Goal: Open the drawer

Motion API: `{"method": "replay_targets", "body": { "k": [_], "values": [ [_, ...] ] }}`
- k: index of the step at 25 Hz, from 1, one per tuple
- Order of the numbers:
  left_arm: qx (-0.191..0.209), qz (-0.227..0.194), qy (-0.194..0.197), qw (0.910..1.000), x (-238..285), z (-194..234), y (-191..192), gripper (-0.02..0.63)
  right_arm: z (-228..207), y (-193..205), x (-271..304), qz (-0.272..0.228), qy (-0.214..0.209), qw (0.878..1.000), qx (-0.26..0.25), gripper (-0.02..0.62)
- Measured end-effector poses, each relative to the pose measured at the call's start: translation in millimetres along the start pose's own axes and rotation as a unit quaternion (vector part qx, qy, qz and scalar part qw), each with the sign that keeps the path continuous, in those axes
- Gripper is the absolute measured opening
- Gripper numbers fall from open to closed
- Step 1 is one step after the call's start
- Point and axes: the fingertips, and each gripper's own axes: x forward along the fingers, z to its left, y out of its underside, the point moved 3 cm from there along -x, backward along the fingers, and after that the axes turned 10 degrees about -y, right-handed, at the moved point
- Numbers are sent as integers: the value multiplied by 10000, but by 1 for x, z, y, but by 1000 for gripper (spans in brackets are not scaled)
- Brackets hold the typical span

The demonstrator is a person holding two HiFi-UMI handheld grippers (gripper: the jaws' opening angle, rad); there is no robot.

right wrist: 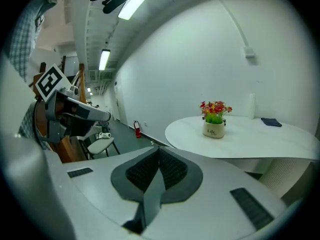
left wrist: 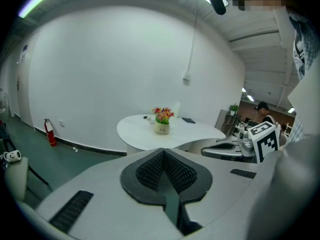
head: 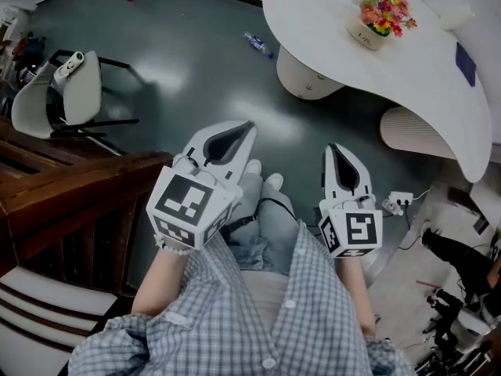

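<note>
No drawer can be made out in any view. A dark brown wooden piece of furniture (head: 70,194) stands at the left in the head view, beside the person's left arm. My left gripper (head: 235,135) is held in front of the body over the grey floor, jaws shut with nothing between them; its own view shows the pads (left wrist: 150,171) meeting at the left gripper's tip (left wrist: 162,154). My right gripper (head: 337,153) hangs beside it, likewise shut and empty, and the right gripper (right wrist: 159,153) points toward the white table (right wrist: 260,139).
A white curved table (head: 423,77) with a flower pot (head: 376,22) fills the upper right. A white chair (head: 74,88) stands at the left, a water bottle (head: 258,45) lies on the floor, and a power strip (head: 399,202) with cables sits at the right.
</note>
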Motion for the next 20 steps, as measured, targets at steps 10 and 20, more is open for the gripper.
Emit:
{"method": "replay_targets", "body": {
  "k": [10,20],
  "values": [
    [108,134,195,9997,24,34,15,3,10,22,41,350,52,9991,221,8],
    [733,286,331,9964,74,59,43,4,-9,61,84,611,348,9974,178,8]
  ]
}}
